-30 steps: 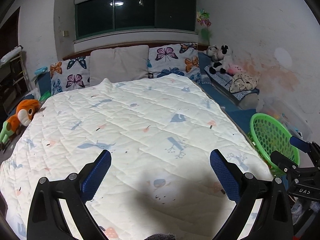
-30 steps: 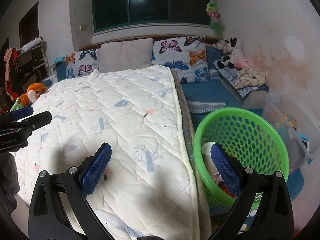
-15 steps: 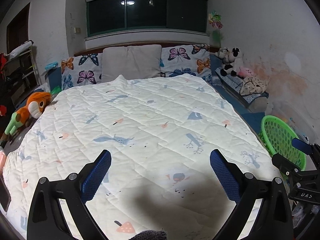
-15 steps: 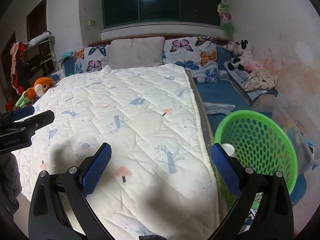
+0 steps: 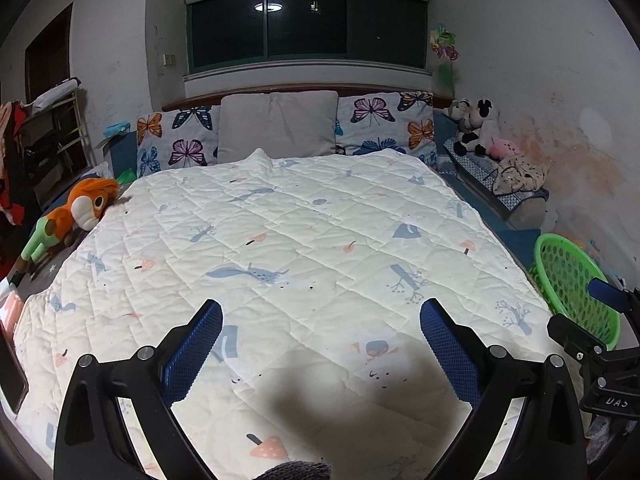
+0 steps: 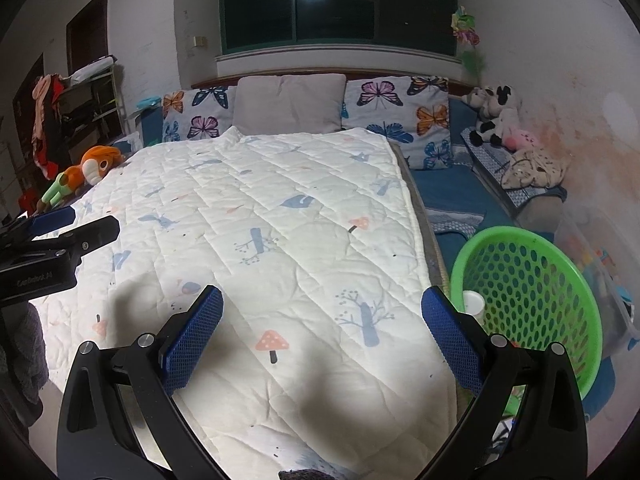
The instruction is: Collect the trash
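A green perforated basket (image 6: 532,288) stands on the floor at the bed's right side, with a white cup (image 6: 473,303) inside it; its rim also shows in the left wrist view (image 5: 572,280). My left gripper (image 5: 320,344) is open and empty above the foot of the white quilt (image 5: 300,248). My right gripper (image 6: 322,332) is open and empty over the quilt's right edge (image 6: 416,240), left of the basket. Each gripper shows at the edge of the other's view. No loose trash shows on the quilt.
Butterfly pillows (image 5: 384,124) and a grey pillow (image 5: 280,128) line the headboard. An orange plush toy (image 5: 76,216) lies at the bed's left edge. Plush toys and cloth (image 6: 512,140) sit on a blue bench by the right wall. A clear plastic bin (image 6: 600,264) stands behind the basket.
Both grippers have pulled back and up from the bed. The basket has shifted right and looks smaller in both views. Both stay open.
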